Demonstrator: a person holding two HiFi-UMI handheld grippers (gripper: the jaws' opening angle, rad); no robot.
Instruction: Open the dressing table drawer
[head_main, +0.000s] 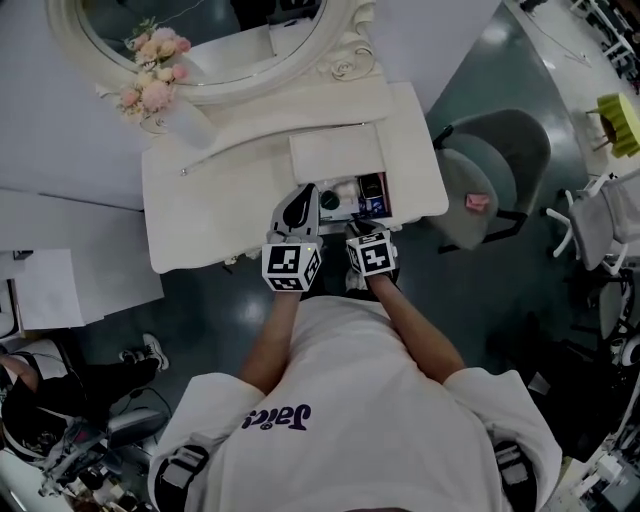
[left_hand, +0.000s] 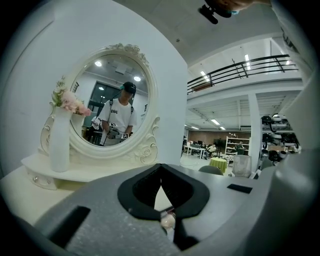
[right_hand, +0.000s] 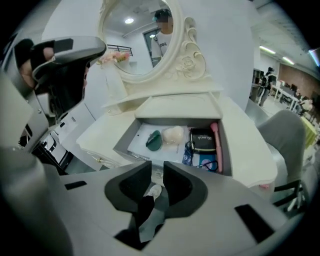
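The drawer (right_hand: 126, 139) already stands pulled out of the worktop (head_main: 200, 215); right gripper (right_hand: 157, 170) fingers slightly spread, empty; left gripper (left_hand: 160, 169) fingers pressed together; best lift clear without knocking the front.

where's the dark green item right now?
Right gripper view: the dark green item lies in the left half of the open drawer, on white paper, with the cream round object just to its right.

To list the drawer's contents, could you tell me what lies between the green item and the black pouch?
A pale rounded item sits between green item and pouch, per right gripper view.
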